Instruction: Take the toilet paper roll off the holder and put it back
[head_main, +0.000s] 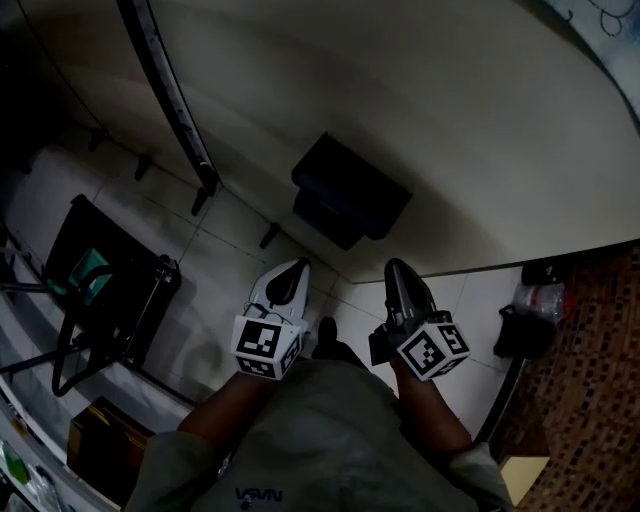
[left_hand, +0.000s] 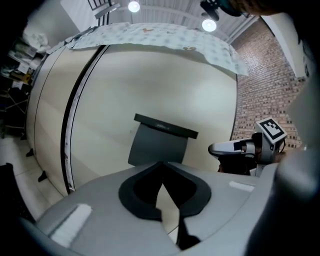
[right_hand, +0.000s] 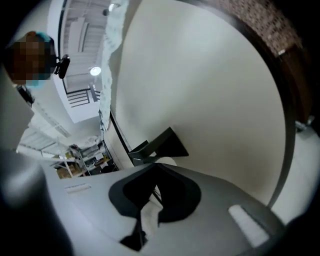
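Observation:
A black toilet paper holder (head_main: 345, 190) with a flat cover hangs on the cream wall panel. In the right gripper view a white edge of the roll (right_hand: 168, 161) peeks out under the holder (right_hand: 160, 144). The cover of the holder (left_hand: 159, 142) hides the roll in the left gripper view. My left gripper (head_main: 295, 270) and right gripper (head_main: 396, 270) point at the wall below the holder, side by side and apart from it. The left gripper (left_hand: 161, 183) has its jaws together and empty. So does the right gripper (right_hand: 155, 186), which also shows in the left gripper view (left_hand: 227, 148).
A black curved strip (head_main: 170, 100) runs down the wall panel. A dark metal stand (head_main: 100, 290) and a cardboard box (head_main: 100, 435) are at the left. A dark bag (head_main: 525, 330) lies by the brick-patterned surface (head_main: 600, 350) at the right.

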